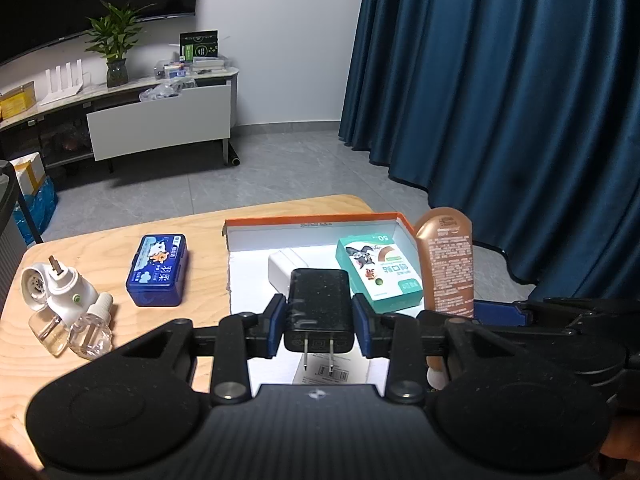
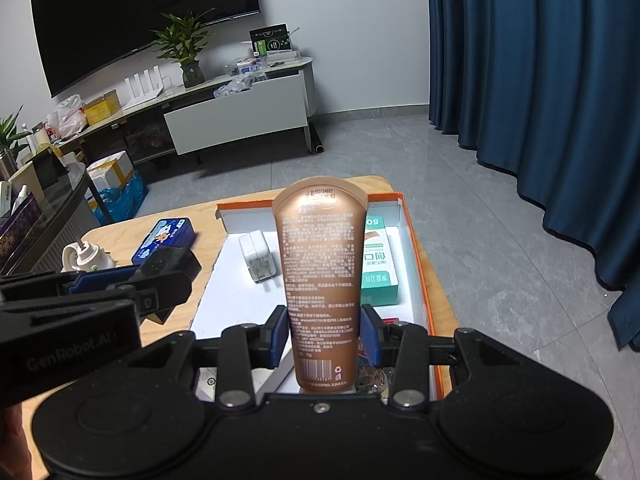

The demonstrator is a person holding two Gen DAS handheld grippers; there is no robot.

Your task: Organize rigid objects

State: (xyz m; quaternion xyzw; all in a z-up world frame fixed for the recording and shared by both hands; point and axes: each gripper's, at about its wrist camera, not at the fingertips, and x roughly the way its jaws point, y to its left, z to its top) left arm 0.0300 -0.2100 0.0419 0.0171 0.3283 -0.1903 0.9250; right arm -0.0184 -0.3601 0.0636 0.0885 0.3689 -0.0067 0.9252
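Both grippers held items over the box.
The left gripper clamped a black charger, prongs toward the camera; the right gripper squeezed a brown tube above the orange-rimmed box on the table.

The brown tube's cap is hidden behind the gripper body; its print is blurred, and the teal box is half covered.

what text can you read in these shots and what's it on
"GenRobot.AI": side of the left hand-held gripper.
"50": teal box, printed upside down; its large characters are not legible to me.
Brown tube: fine print and barcode too small.
Blue case: characters too blurred.
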